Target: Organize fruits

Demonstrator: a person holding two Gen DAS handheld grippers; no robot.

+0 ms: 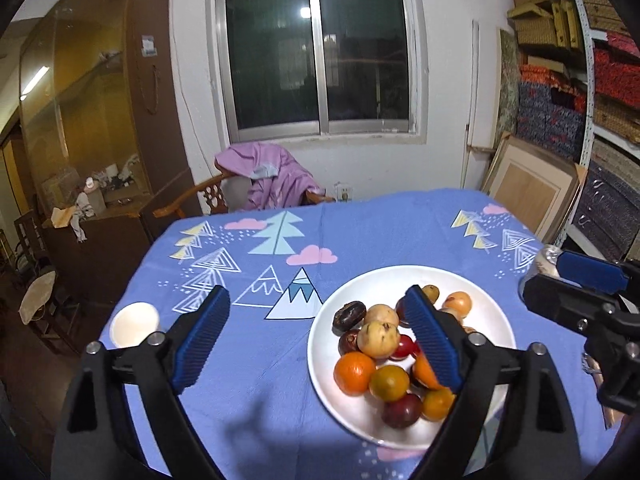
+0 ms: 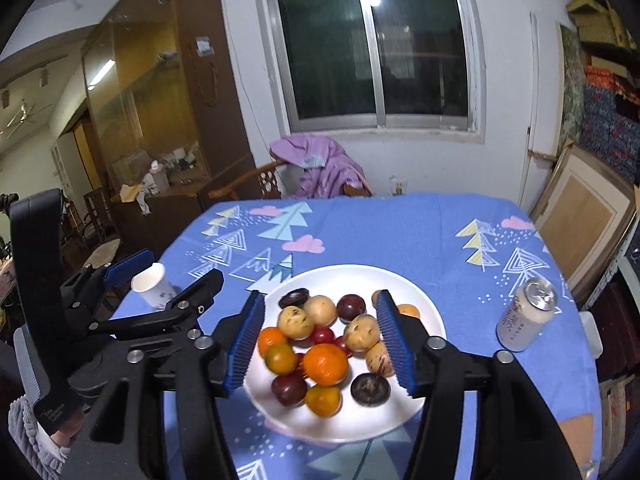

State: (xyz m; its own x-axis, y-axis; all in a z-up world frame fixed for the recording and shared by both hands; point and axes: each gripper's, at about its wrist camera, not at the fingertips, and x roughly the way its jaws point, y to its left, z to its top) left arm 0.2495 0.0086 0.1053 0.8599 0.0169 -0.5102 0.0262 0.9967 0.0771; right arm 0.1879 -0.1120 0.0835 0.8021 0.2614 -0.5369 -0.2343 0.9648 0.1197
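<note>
Both tools, left point(image 1: 320, 340) and right point(image 2: 320, 340), gape empty above a tree-patterned blue tablecloth point(image 1: 360, 232) before a dark window point(image 1: 316, 52).

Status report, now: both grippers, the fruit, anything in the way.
Left gripper open, right gripper open, jaws empty. Mixed fruit piled on round white plate. White paper cup left of it, silver drink can right, both clear of plate.

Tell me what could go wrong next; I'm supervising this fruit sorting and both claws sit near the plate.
1. The fruits are heaped on the white plate; picking one could send its round neighbours rolling off.
2. The drink can stands upright beside the plate, where a swing of the open right claw might topple it.
3. The paper cup stands close to the open left claw and could be knocked over.
</note>
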